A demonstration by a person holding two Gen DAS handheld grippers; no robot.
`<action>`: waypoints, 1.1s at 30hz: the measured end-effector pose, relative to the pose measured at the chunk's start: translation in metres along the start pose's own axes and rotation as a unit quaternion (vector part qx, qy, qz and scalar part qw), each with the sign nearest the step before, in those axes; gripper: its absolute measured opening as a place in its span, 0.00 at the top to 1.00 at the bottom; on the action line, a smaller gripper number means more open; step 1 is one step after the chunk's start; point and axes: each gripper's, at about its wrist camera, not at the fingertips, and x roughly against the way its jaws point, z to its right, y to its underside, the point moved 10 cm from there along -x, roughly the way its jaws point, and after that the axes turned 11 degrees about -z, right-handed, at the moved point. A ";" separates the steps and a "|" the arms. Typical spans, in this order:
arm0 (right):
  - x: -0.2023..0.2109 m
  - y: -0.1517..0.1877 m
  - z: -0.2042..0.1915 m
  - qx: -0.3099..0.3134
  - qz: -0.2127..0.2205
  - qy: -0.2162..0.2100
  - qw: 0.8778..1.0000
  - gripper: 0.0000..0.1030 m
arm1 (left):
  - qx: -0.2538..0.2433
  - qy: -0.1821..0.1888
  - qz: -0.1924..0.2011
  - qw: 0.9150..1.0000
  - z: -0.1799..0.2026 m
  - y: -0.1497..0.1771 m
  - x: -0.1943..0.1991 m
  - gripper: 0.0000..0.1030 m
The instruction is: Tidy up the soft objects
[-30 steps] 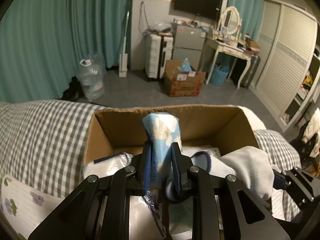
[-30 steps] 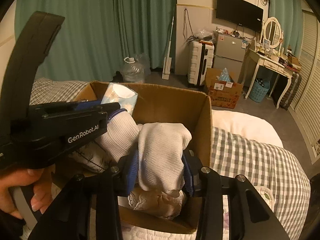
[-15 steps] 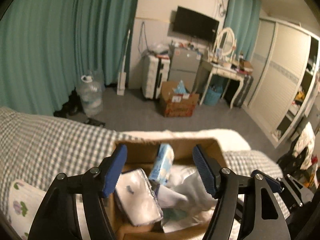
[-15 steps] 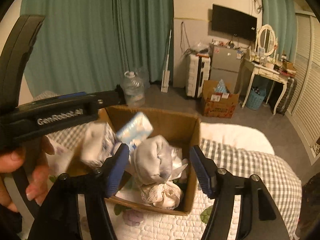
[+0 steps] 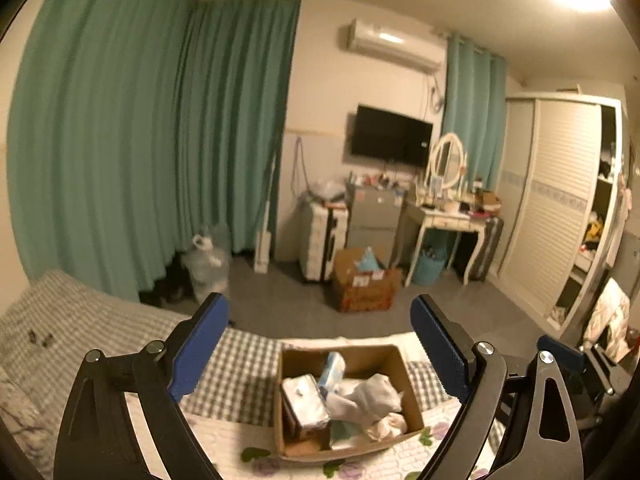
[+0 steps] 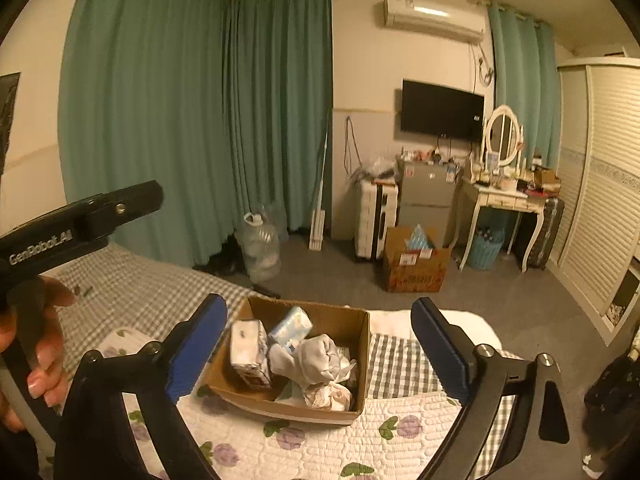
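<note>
Both my grippers have just let go and pulled back above the bed: the left gripper (image 5: 320, 352) and right gripper (image 6: 318, 350) hang with fingers spread wide, empty. The blue tissue pack (image 6: 291, 326) and white knitted sock bundle (image 6: 316, 360) now lie inside the brown cardboard box (image 6: 362, 356) at lower centre, so sorting looks finished. "GenRobot.AI" reads at left.

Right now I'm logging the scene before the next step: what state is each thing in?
left claw: open, holding nothing
right claw: open, holding nothing
cardboard box: open-topped, on the bed, filled
tissue pack: upright in the box
blue pack: leaning in the box
white cloth: crumpled in the box
wardrobe: door slid open
</note>
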 end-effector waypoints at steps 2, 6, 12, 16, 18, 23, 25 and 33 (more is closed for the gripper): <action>0.023 0.000 -0.002 0.001 0.010 0.005 1.000 0.06 | -0.012 -0.018 0.013 1.000 0.002 -0.001 0.026 0.09; 0.077 0.001 -0.002 0.000 0.042 0.019 0.999 0.00 | -0.024 -0.048 0.044 0.998 0.003 0.003 0.071 0.00; 0.139 0.023 0.007 -0.018 0.057 0.032 0.998 0.00 | -0.011 -0.052 0.059 0.997 0.002 0.026 0.119 0.00; 0.169 0.042 0.010 -0.020 0.070 0.042 0.996 0.00 | -0.021 -0.066 0.065 0.995 0.003 0.043 0.136 0.00; 0.181 0.048 0.012 -0.020 0.075 0.049 0.996 0.00 | -0.025 -0.080 0.071 0.994 0.004 0.054 0.144 0.00; 0.198 0.080 0.015 -0.031 0.072 0.058 0.995 0.00 | -0.016 -0.090 0.061 0.994 0.005 0.086 0.149 0.00; 0.202 0.090 0.014 -0.029 0.073 0.060 0.995 0.00 | -0.013 -0.096 0.062 0.993 0.003 0.097 0.148 0.00; 0.199 0.106 0.015 -0.028 0.064 0.068 0.995 0.00 | -0.004 -0.097 0.048 0.994 -0.004 0.122 0.149 0.00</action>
